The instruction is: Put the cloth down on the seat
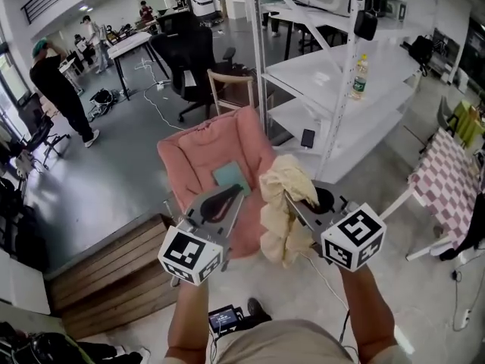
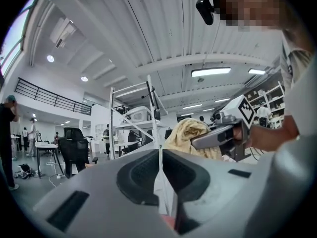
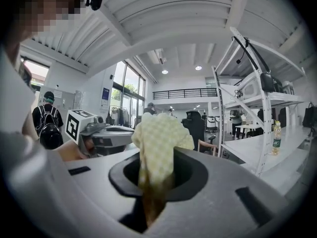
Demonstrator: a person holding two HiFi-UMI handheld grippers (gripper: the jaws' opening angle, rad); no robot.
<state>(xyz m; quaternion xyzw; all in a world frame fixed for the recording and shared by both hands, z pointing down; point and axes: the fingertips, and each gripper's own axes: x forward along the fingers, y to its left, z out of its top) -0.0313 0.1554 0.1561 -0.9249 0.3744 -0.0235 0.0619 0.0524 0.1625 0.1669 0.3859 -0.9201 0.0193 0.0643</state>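
The right tongs [image 1: 297, 207] clamp the yellow cloth [image 1: 282, 182], which hangs down lengthwise. The pink seat [image 1: 198, 161] lies just beside it at ten o'clock. The left tongs [image 1: 227, 198] are closed and empty.

**Yellow cloth held up beside pink seat**

Pale yellow cloth [image 1: 282, 214] with a fine checked weave, bunched into loose folds and pinched between the jaws of the right gripper [image 3: 154, 190]. Puffed up above the grip, drooping below it in a crumpled tail. Not laid down yet. At 11 o'clock from it in the head view, the seat [image 1: 204, 158]: a padded pink cushion with a raised rim, leaning back. Overlapped at its 4 o'clock edge by the hanging folds.
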